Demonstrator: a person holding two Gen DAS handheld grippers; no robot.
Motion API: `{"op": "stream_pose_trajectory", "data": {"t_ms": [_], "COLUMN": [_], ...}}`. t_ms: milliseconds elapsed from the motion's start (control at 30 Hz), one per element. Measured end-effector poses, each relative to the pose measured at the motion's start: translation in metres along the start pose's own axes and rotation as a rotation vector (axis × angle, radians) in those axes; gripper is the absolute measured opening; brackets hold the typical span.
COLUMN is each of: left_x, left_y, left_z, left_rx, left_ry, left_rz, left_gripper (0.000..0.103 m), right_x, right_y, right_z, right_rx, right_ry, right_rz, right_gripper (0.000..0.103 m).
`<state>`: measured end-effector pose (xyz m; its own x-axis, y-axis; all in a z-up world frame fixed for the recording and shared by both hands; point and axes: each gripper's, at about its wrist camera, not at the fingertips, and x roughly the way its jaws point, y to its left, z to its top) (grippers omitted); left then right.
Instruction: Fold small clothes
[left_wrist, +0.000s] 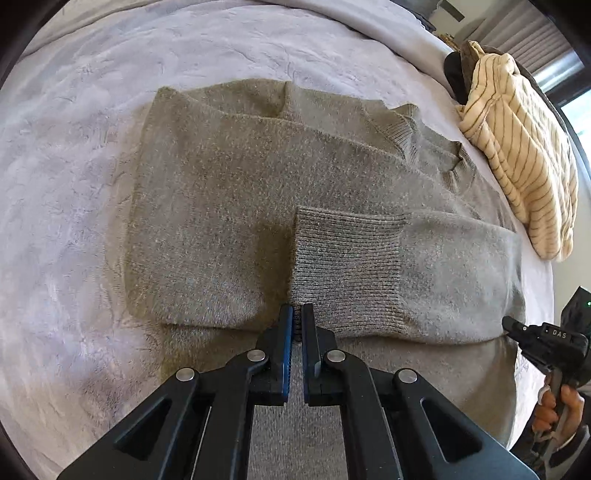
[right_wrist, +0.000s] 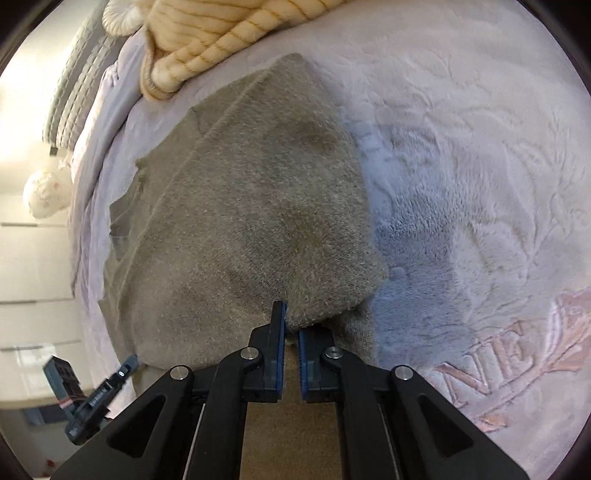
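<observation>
- Sweater: a grey-brown knit, partly folded, lying flat on the bed with both sleeves brought across the body. In the left wrist view its long axis runs left to right, the neckline toward the far right and the hem at the left.
- Bed blanket: pale, plush and embossed, it carries the sweater. It shows stitched lettering at the near right in the right wrist view.
- Striped garment: cream with thin dark lines, heaped at the far right, just beside the sweater's collar end and apart from the fold.
- Ribbed cuff: it lies across the sweater's near middle, directly ahead of the left gripper.
- Left gripper: jaws drawn narrow, pinching the sweater's near edge just beside the cuff.
- Right gripper: jaws likewise nearly together, clamped on a raised bunch of the same near edge, farther toward the collar end.
- Judgement: both grippers hold the near long edge, so the coming fold would likely carry it away over the body, toward the far edge.
- Room: a window with blinds far right, white drawers beyond the bed.
</observation>
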<state>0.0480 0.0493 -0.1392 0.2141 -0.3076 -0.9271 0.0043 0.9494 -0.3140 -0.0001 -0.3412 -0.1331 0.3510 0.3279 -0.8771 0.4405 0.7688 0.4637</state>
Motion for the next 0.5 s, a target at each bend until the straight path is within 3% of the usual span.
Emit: {"op": "stream_pose_trajectory", "data": {"t_ms": [100,333,400,500], "left_x": [-0.01,-0.034,-0.042,-0.048], "left_y": [-0.003,0.011,0.014,0.011], "left_z": [-0.002,-0.014,-0.02,-0.027], "left_rx": [0.041,0.014,0.007,0.009], "left_ry": [-0.01,0.006,0.012,0.029], "left_rz": [0.082,0.13,0.142,0.156], "left_gripper": [0.005,0.005,0.005,0.005], "right_x": [-0.01,-0.028,-0.032,-0.039], "right_y": [0.009,0.008,0.005,0.005], "right_z": [-0.003,-0.017,-0.023,-0.034], "right_rx": [-0.04,-0.015,-0.004,-0.002], "right_ry": [0.0,0.001,0.005,0.009], "right_rz": [-0.038,-0.063,-0.063,-0.065], "right_gripper": [0.009,0.011,0.015,0.034]}}
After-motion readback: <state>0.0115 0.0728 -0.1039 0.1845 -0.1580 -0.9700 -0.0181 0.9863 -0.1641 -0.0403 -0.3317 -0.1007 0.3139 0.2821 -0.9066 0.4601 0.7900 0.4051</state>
